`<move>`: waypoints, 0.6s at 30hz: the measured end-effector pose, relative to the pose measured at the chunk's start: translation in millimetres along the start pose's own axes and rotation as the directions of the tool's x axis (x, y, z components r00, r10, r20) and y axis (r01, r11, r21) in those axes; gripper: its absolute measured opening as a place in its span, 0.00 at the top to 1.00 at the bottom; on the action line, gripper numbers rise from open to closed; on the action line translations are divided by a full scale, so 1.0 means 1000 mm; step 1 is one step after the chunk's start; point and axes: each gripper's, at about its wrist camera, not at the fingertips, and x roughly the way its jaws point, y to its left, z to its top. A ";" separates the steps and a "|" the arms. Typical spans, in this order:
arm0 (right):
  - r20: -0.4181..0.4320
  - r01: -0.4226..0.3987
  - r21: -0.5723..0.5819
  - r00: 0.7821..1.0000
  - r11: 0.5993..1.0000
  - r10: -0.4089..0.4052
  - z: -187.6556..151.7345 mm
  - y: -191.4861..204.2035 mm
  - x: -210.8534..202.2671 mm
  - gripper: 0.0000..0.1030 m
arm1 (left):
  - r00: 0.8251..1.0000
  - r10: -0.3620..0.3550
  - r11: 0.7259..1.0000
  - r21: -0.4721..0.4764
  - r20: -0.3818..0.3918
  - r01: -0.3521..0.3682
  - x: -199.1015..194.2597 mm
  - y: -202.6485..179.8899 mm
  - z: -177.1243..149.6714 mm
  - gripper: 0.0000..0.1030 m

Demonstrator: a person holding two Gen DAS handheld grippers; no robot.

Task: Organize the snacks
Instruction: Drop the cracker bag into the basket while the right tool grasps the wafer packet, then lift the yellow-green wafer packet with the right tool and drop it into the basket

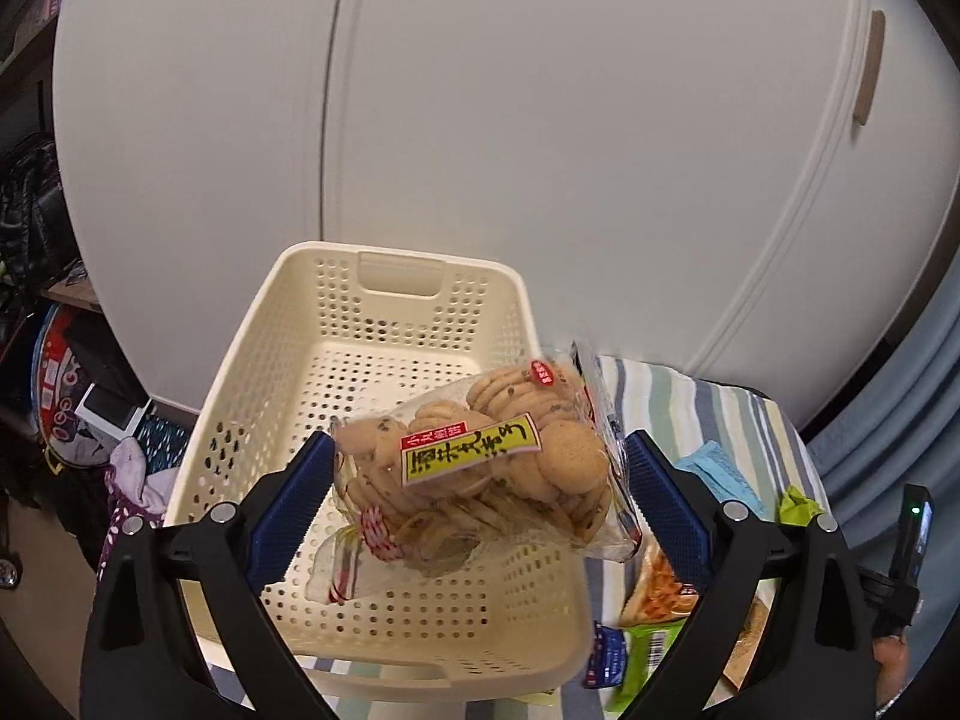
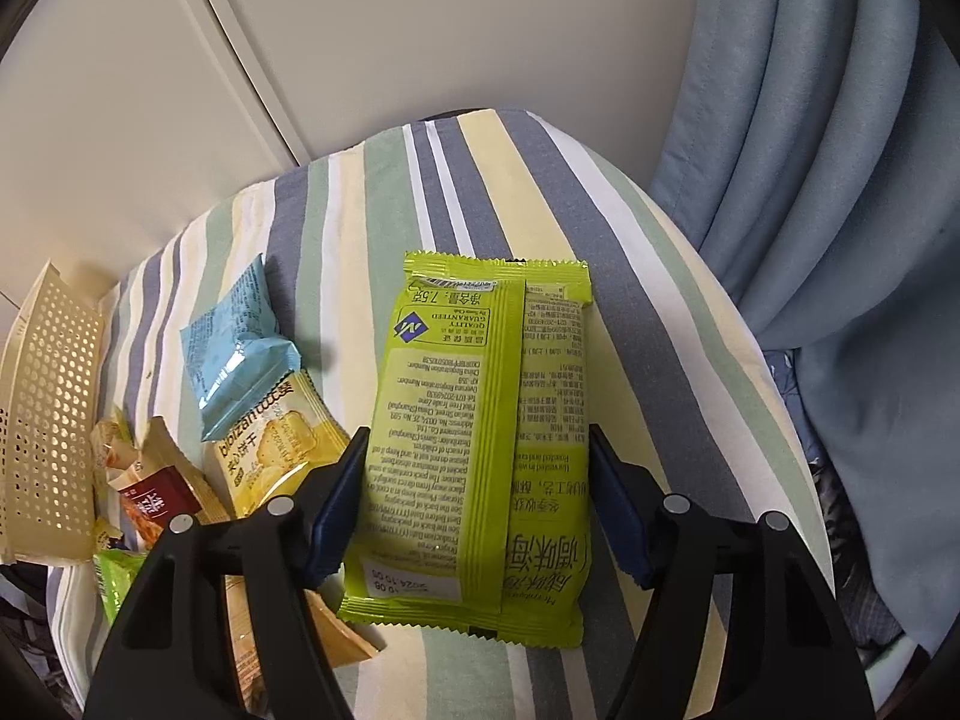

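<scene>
My left gripper is shut on a clear bag of round cookies with a yellow label, held above the cream perforated basket, which has nothing else inside. My right gripper is shut on a lime-green snack packet, its printed back facing up, just over the striped cloth. The basket's wall shows at the far left of the right wrist view.
Loose snacks lie left of the green packet: a light blue packet, a yellow biscuit packet, a red-brown packet and others. A white cabinet stands behind; a blue curtain hangs right. Clutter fills the floor left.
</scene>
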 end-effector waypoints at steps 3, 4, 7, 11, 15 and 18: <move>0.009 0.000 -0.004 1.000 1.000 0.000 0.003 0.000 -0.004 0.34 | 1.000 0.025 0.998 -0.052 -0.002 -0.025 0.003 0.014 -0.003 0.03; 0.008 0.008 -0.008 1.000 1.000 -0.008 0.004 0.001 -0.003 0.34 | 1.000 0.028 0.998 -0.065 -0.001 -0.028 0.003 0.018 -0.005 0.03; -0.011 0.043 -0.012 0.999 0.999 -0.043 0.005 -0.001 0.003 0.33 | 0.999 0.045 0.995 -0.086 0.009 -0.044 0.002 0.024 -0.011 0.03; -0.041 0.065 -0.018 0.997 0.998 -0.065 0.008 -0.002 0.016 0.15 | 0.996 0.081 0.995 -0.066 0.044 -0.078 -0.006 0.023 -0.014 0.03; -0.081 0.062 -0.032 0.995 0.998 -0.065 0.010 0.002 0.028 0.10 | 0.987 0.119 0.993 -0.030 0.105 -0.116 -0.023 0.022 -0.012 0.03; -0.077 0.091 -0.051 0.992 0.995 -0.095 0.010 0.007 0.030 0.19 | 0.985 0.114 0.993 -0.041 0.126 -0.110 -0.032 0.026 -0.011 0.03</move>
